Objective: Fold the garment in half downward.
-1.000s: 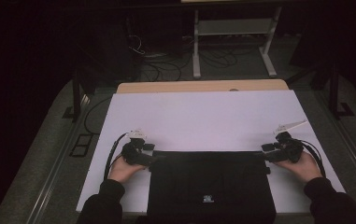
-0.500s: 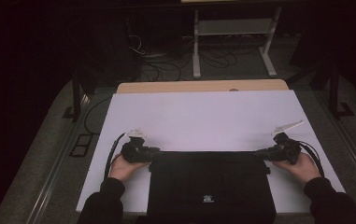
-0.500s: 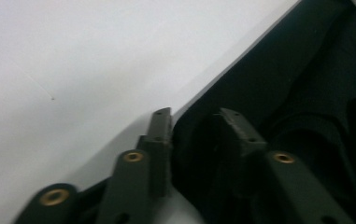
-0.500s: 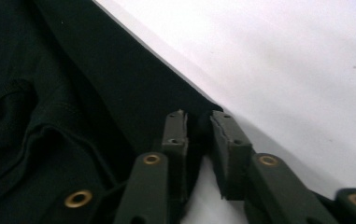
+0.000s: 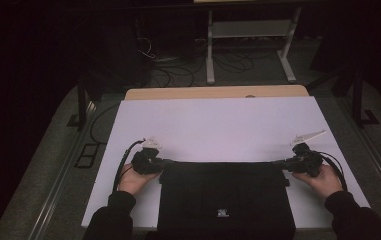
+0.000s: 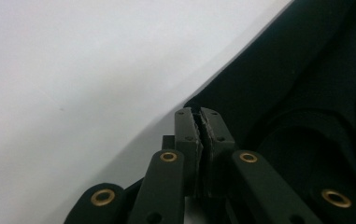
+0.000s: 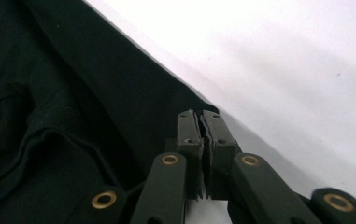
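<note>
The left gripper (image 5: 159,163) sits at the far left corner of a black garment (image 5: 225,197), which lies folded flat on the near middle of the white table (image 5: 218,125). In the left gripper view its jaws are clenched together at the cloth's corner, with what looks like a thin edge of fabric pinched between the pads (image 6: 202,128); they have just been closing on it. The left hand (image 5: 134,179) rests on the table beside the garment's left edge.

On the right, the right gripper (image 5: 284,163) meets the far right corner of the same garment. In the right gripper view its jaws are likewise pressed tight at the corner, a sliver of cloth apparently caught between them, and they too have just been closing. The right hand (image 5: 323,179) lies just off the garment's right edge.

The step in hand looks like taking hold of both far corners, ready to fold or lift the garment. The next move would call for raising both corners together and evenly, keeping the far edge taut so the cloth does not slip from either thin grip.

Against the earlier frames, both grippers have turned inward toward the garment and now reach its corners; the garment itself lies where it did.
</note>
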Demonstrator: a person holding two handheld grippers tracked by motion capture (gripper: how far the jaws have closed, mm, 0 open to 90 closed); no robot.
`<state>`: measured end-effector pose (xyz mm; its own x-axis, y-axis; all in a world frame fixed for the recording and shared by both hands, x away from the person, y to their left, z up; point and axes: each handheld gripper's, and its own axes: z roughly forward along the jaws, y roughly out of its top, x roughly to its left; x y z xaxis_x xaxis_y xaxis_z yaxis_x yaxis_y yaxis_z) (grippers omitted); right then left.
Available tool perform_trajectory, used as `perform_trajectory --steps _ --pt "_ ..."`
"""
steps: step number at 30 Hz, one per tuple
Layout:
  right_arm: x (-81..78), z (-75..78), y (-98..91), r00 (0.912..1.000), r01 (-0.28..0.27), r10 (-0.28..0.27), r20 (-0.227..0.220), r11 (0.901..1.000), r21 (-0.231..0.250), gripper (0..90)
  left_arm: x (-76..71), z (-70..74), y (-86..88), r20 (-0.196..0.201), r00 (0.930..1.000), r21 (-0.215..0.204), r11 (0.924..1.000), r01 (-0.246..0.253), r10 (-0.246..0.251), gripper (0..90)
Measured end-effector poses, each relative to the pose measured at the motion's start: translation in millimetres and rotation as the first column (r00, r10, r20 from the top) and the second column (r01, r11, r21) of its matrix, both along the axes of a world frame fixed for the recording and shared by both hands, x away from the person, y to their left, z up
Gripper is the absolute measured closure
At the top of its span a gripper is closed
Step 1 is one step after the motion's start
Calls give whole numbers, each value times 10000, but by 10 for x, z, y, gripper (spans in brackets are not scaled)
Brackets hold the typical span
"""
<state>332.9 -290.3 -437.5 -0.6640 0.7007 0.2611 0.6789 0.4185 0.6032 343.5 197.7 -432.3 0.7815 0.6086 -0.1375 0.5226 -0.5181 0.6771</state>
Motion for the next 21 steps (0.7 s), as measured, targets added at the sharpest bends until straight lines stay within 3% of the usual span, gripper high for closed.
perform_trajectory --steps 3,8,14,21 --pt "-17 35 -4 9993 221 -218 301 9997 -90 856 -9 25 -15 261 9997 248 9997 -21 15 856" --pt "-23 74 5 9969 501 -486 623 9985 -213 856 24 47 -8 362 9993 402 9992 -82 68 858" --pt "-2 93 26 9954 617 -587 755 9974 -385 856 47 81 -20 445 9989 397 9991 -166 148 859" --pt "24 189 48 9883 856 -760 1320 9939 -688 857 94 190 -3 768 9963 220 9990 -395 377 859"
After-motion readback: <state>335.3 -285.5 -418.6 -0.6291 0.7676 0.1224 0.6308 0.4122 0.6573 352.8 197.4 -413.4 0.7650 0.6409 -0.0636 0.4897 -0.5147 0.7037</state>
